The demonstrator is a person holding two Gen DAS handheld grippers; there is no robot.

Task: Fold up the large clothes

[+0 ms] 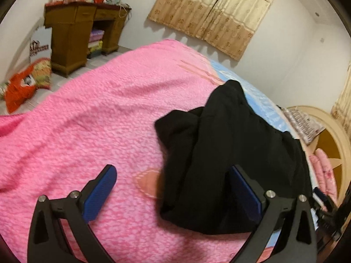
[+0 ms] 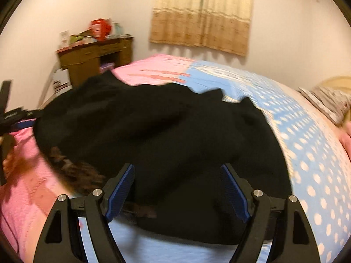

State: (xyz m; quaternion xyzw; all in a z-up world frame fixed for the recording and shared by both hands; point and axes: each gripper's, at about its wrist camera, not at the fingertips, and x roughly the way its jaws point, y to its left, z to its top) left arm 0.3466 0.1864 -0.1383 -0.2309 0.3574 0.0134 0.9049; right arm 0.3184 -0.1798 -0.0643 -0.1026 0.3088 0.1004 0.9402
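The left gripper has its blue-padded fingers spread wide and pinches nothing; its right finger sits in front of the near edge of a black garment, though contact cannot be judged. Beneath and to the left of that claw spreads a pink blanket that covers most of the bed. The garment lies in a bunched, partly folded heap across the line where the pink blanket meets a blue polka-dot sheet, toward the bed's near edge.

The right gripper is also spread wide, empty, with both blue pads hanging just over the near part of the garment. This view is blurred, so the folds are hard to read.

At the bed's right end stands a cream headboard with a patterned pillow beside it. Past the bed's far left corner is a wooden desk piled with clutter, and an orange bag lies on the floor. A beige curtain hangs on the far wall.
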